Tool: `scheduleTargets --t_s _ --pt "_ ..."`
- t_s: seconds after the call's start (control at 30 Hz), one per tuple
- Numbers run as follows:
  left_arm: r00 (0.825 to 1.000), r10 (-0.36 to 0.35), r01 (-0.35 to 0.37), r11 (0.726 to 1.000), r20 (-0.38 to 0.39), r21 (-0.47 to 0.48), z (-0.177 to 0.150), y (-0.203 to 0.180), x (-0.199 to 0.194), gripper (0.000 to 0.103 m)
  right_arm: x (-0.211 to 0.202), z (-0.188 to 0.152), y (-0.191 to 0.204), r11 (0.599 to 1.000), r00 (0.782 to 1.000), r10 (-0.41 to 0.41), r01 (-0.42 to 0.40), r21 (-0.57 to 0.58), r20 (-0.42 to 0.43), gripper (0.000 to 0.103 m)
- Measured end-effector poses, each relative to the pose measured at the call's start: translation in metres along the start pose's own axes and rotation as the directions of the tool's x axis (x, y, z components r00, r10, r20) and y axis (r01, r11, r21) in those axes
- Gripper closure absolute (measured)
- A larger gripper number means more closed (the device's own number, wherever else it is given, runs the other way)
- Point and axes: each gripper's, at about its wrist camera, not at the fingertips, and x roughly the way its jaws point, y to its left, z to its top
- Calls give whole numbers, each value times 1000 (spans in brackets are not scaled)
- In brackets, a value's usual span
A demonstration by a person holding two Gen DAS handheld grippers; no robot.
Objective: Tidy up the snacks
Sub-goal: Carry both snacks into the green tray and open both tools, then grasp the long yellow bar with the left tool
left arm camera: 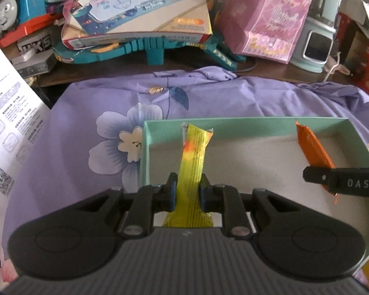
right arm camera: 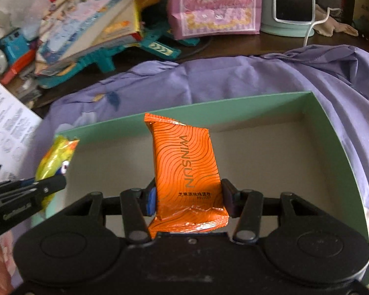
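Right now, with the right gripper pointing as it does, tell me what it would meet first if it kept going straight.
Most likely the pale floor of the green box. The right gripper holds the orange packet angled down over the box's empty middle, so the packet's end would touch first. Depth is unclear.

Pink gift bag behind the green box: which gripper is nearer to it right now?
Right. The pink gift bag stands almost straight ahead of the right gripper, which holds the orange snack packet. The left gripper, on the yellow snack packet, sits further off, the bag ahead to its right.
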Motion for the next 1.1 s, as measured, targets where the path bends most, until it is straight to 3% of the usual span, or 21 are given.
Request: scheduleTargets --t_s 0.13,0.2,0.23,0.27,0.4,0.47,0.8,1.1 --pt "1000 14 -14 1000 -14 12 2 -3 15 84 15 4 -1 1000 1000 -17 17 -15 5 51" --pt "999 33 -32 999 -17 11 3 -4 18 64 17 6 0 1000 1000 -19 20 -15 17 36" --pt "999 39 -39 999 -15 10 3 -5 16 37 16 6 -1 1000 1000 -11 12 -10 23 12" --pt "1000 12 -12 1000 -6 9 2 -5 13 26 13 6 -2 1000 999 5 -5 -2 36 0" --pt "1000 -15 15 1000 15 18 2 -13 -2 1 1 5 -5 1000 999 20 -20 16 44 0" --pt "999 8 -9 1000 32 23 1 -18 -12 0 -6 4 -9 999 999 22 -23 33 43 0" --pt "998 -20 18 999 58 31 -13 -21 -66 0 -62 -19 -17 994 995 61 -68 84 82 0" --pt "997 -39 37 999 65 29 -49 -19 -117 0 -127 -58 -5 993 972 118 -120 -2 203 0"
